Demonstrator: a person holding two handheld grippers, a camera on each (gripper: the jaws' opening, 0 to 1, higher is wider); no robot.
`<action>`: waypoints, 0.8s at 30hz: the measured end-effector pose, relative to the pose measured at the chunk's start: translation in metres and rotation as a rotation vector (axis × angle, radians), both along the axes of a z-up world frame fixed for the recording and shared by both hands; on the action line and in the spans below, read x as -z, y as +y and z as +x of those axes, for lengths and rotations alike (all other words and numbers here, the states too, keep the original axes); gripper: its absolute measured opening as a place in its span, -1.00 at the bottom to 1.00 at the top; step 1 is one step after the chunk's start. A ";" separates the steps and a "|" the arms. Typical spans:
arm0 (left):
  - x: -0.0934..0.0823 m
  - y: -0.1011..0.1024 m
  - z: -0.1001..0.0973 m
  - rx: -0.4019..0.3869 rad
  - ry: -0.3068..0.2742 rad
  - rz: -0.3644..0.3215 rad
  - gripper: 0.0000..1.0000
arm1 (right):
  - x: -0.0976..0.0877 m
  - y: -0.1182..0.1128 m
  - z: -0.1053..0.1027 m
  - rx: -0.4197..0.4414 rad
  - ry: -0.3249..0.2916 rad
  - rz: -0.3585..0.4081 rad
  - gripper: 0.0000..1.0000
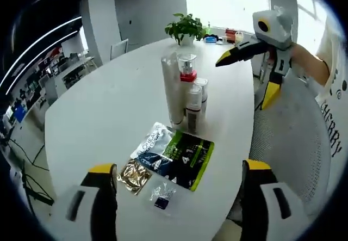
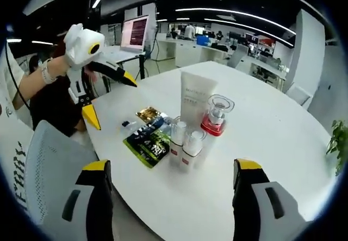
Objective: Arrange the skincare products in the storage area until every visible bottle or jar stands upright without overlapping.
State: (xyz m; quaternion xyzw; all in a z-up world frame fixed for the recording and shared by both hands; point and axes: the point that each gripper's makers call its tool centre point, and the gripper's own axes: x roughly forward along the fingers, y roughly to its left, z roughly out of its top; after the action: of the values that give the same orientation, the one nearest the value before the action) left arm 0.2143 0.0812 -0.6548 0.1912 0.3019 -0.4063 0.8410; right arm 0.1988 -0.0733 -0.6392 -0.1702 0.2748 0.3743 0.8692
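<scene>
As both claws are held wide and empty, the rigid, top-heavy red-collared pump bottle (image 2: pixel 216 116) ahead of the right claw (image 2: pixel 169 197) should be gripped mid-body.

In front of me a tall white tube (image 2: pixel 194 107), a clear-capped bottle with red collar (image 2: pixel 215 116) and two small white bottles (image 2: pixel 184 141) stand upright, close together. The flat sachets (image 2: pixel 148 136) lie just beside them.

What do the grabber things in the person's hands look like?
Each gripper is white plastic with black jaws tipped in yellow. The right gripper and the left gripper both have a bulky white head with a yellow ring on it. The person wears a white top with dark lettering and a pale wristband.
</scene>
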 end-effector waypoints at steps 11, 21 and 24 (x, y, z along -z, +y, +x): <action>-0.014 0.007 -0.012 -0.054 -0.007 -0.098 0.98 | 0.001 -0.004 -0.006 0.007 -0.001 -0.005 0.99; -0.017 0.020 -0.019 -0.099 -0.011 -0.135 0.99 | -0.003 -0.001 -0.011 -0.005 -0.014 0.007 0.99; -0.013 0.024 -0.022 -0.116 0.006 -0.138 0.99 | -0.002 -0.001 -0.012 -0.005 -0.014 0.005 0.99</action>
State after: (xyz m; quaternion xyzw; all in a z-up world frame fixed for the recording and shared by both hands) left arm 0.1923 0.1053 -0.6417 0.1138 0.2860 -0.3775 0.8734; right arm 0.1867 -0.0748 -0.6369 -0.1712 0.2676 0.3760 0.8705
